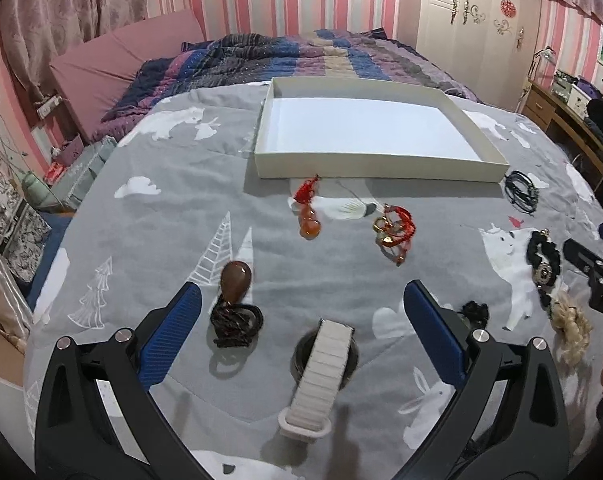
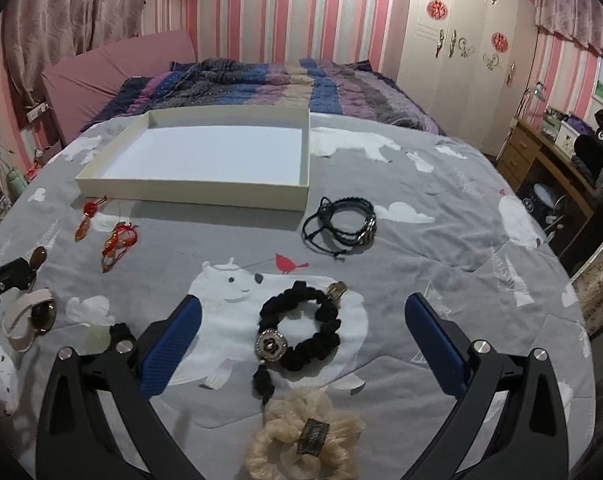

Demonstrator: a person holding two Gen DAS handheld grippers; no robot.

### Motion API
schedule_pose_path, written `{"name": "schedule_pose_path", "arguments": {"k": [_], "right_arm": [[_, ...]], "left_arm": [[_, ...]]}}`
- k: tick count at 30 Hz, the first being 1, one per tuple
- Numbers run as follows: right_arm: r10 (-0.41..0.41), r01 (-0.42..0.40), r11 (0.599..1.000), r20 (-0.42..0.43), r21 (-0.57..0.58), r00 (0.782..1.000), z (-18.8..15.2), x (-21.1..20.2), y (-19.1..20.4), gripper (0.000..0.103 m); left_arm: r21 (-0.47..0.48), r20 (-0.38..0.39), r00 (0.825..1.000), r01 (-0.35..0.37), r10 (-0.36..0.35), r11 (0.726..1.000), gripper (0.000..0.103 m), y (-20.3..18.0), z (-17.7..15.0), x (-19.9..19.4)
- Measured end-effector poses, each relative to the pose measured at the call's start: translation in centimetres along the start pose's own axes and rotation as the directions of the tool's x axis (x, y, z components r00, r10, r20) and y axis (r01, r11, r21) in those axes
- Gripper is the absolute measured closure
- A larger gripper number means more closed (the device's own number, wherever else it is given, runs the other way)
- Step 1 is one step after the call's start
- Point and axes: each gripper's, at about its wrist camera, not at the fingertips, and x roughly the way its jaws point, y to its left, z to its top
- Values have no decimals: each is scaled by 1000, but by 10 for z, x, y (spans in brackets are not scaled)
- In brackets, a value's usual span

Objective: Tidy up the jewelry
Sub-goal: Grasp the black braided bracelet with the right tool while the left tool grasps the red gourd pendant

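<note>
Jewelry lies scattered on a grey printed bedspread (image 1: 173, 216). An empty white box (image 1: 381, 160) sits further back; it also shows in the right wrist view (image 2: 197, 194). My left gripper (image 1: 301, 300) is open above a cream link watch band (image 1: 321, 368) on a dark ring, with a brown pendant on a dark cord (image 1: 236, 280) to its left. My right gripper (image 2: 301, 312) is open around a black scrunchie bracelet (image 2: 301, 332). A cream scrunchie (image 2: 301, 440) lies nearer. A black cord bracelet (image 2: 343, 226) lies beyond.
An orange gourd charm (image 1: 310, 220) and a red-and-gold charm (image 1: 395, 232) lie in front of the box. A striped quilt (image 1: 285, 56) lies behind it. A wardrobe (image 2: 461, 40) and a desk (image 2: 549, 160) stand to the right.
</note>
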Motion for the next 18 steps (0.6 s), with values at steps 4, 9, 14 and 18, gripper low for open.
{"name": "schedule_pose_path", "arguments": {"k": [4, 9, 14, 18], "right_arm": [[-2, 2, 1000, -23, -8, 1000, 3, 7, 1, 2], [77, -75, 996, -73, 38, 994, 8, 19, -8, 2], [21, -19, 998, -27, 67, 999, 36, 21, -27, 2], [-83, 83, 996, -9, 22, 997, 59, 34, -33, 2]], "left_arm": [[-11, -6, 1000, 30, -30, 1000, 3, 1, 5, 4], [-33, -25, 998, 58, -59, 998, 3, 5, 15, 12], [-27, -28, 999, 25, -26, 999, 4, 11, 38, 23], [-4, -57, 998, 19, -19, 1000, 7, 11, 59, 43]]}}
